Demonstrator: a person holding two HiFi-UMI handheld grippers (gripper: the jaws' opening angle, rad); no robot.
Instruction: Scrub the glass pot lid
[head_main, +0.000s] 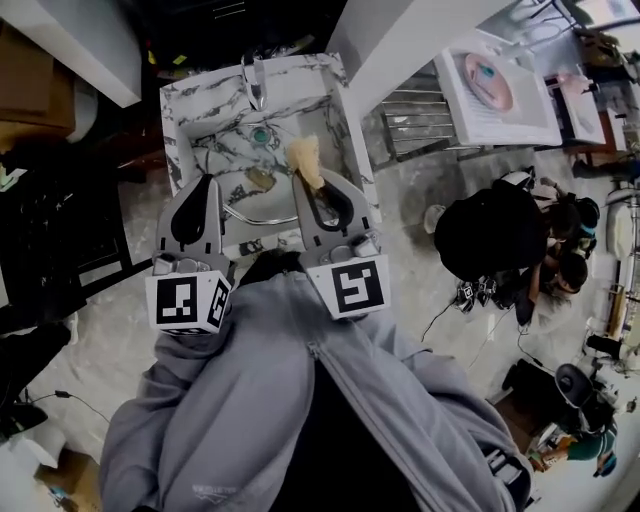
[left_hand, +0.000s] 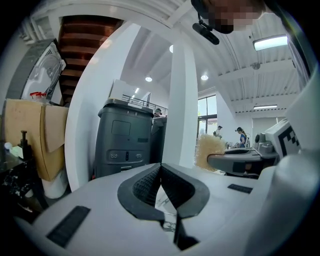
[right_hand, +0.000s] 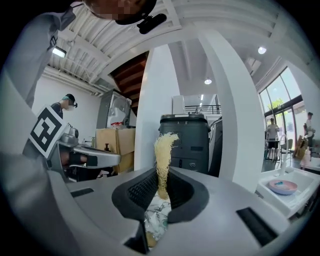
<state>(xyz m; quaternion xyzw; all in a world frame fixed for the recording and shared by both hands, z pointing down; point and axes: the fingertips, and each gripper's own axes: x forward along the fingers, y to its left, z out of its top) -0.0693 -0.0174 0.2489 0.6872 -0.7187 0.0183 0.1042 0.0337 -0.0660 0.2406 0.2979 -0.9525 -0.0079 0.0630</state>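
Observation:
A glass pot lid (head_main: 243, 205) lies in the marbled sink (head_main: 180, 100), partly hidden behind both grippers; its rim curves below a tan knob. My left gripper (head_main: 205, 182) hovers over the sink's left half, shut with nothing between its ribbed pads (left_hand: 160, 169). Beside it, my right gripper (head_main: 312, 182) is shut on a tan fibrous scrubber (head_main: 305, 158), which sticks up out of the pads (right_hand: 162, 150). That scrubber (left_hand: 209, 150) and the right gripper (left_hand: 235, 162) also show at the right of the left gripper view. The left gripper (right_hand: 90, 159) shows at the left of the right gripper view.
A faucet (head_main: 255, 80) stands at the sink's back edge, a drain (head_main: 260, 133) below it. A person (head_main: 500, 235) crouches on the floor to the right. A white table with a pink plate (head_main: 488, 80) is at the far right. A dark grey bin (left_hand: 125, 142) and a white column (left_hand: 182, 110) stand ahead.

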